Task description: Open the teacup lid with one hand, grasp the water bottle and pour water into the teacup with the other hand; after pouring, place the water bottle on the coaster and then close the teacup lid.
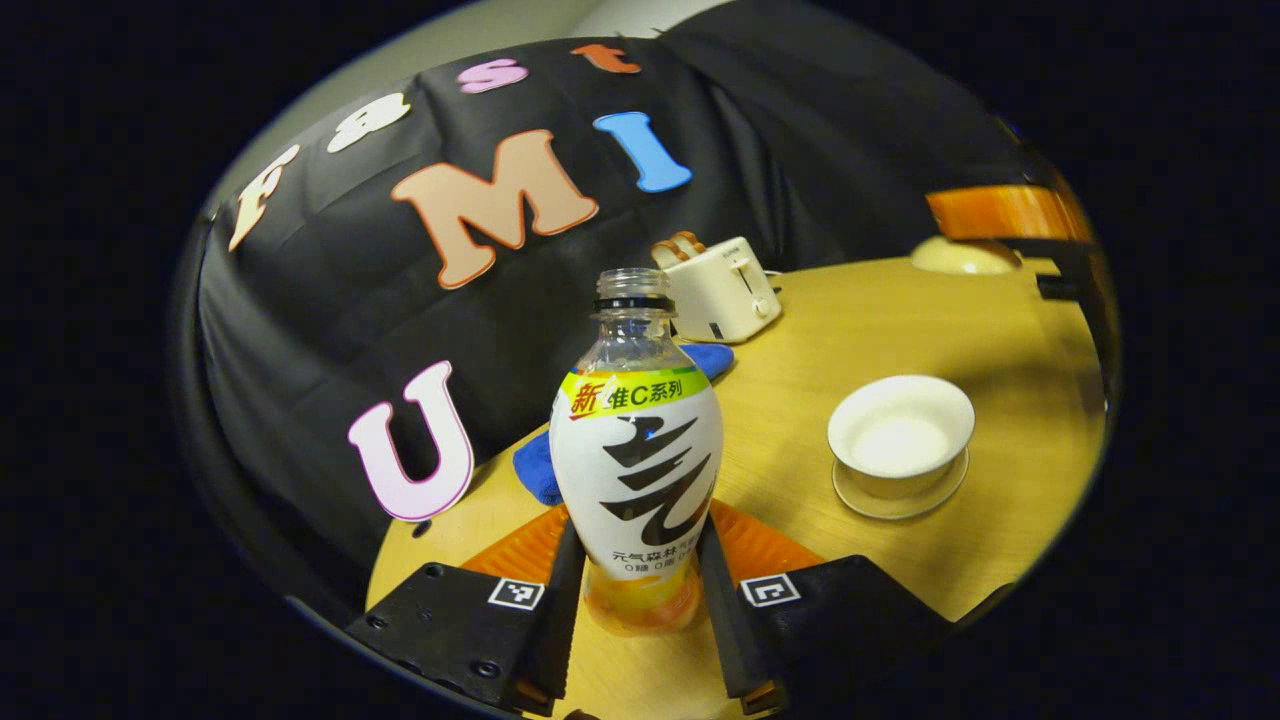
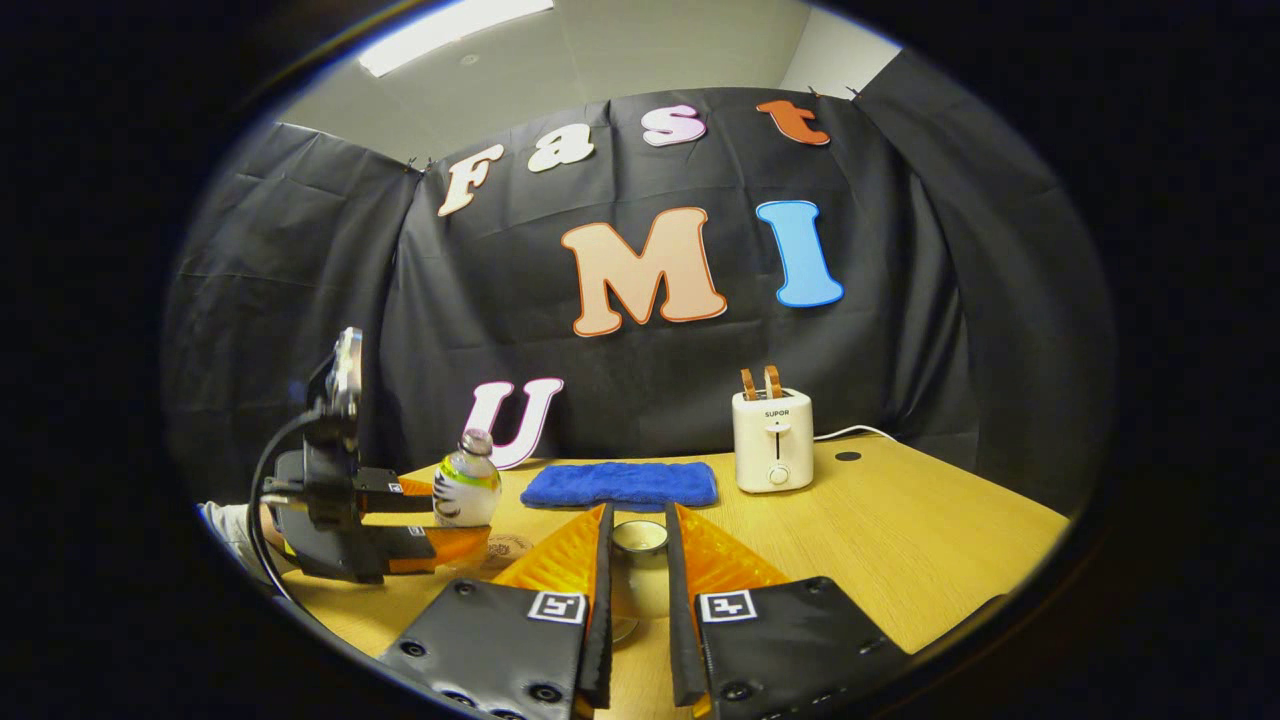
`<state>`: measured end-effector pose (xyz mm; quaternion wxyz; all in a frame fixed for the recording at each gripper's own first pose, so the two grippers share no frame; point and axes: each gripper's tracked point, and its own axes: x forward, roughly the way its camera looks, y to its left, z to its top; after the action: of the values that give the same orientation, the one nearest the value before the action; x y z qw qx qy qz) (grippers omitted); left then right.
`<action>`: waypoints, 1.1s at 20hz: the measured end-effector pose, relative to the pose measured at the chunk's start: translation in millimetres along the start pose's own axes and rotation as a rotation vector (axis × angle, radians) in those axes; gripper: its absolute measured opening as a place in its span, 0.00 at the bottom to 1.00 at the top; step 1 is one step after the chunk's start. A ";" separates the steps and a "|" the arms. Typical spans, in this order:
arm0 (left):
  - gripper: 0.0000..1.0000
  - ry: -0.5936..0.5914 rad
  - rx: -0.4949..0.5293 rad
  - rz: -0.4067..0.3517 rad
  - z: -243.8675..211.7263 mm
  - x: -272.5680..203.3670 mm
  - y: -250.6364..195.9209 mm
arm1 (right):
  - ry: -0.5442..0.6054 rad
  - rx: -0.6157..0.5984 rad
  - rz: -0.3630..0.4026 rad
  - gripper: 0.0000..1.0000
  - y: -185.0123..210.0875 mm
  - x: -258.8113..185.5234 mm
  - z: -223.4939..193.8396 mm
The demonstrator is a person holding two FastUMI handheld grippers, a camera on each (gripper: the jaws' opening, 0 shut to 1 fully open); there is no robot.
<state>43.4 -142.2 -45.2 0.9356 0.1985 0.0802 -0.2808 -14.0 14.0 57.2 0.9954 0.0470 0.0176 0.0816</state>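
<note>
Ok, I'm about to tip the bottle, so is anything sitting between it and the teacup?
Nothing visible does. Bare table lies between the water bottle and the open teacup; the toaster and blue cloth sit farther back, and the right tongs hold the lid away from the cup.

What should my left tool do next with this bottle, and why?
Probably lift the water bottle and carry it toward the teacup to pour. The left tool grips its lower sides, the bottle stands upright and uncapped, the teacup sits open, and the right tool holds the teacup lid clear.
</note>
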 end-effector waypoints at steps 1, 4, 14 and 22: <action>0.56 -0.012 -0.056 0.005 2.2 1.5 4.3 | 0.001 0.003 0.002 0.27 0.3 0.5 -0.8; 0.56 -0.062 -0.160 0.043 7.8 -1.1 24.5 | 0.007 0.004 0.005 0.29 2.0 1.8 -3.4; 0.56 -0.123 -0.341 0.089 9.2 18.6 31.3 | 0.038 0.005 0.003 0.27 1.3 9.2 -16.9; 0.65 -0.123 -0.355 0.094 8.5 22.6 31.7 | 0.054 0.015 0.003 0.27 1.6 12.7 -23.8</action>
<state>80.1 -132.7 -33.1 0.9712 0.0161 0.0616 -0.2297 -2.8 19.8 33.3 0.9941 0.0521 0.0449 0.0842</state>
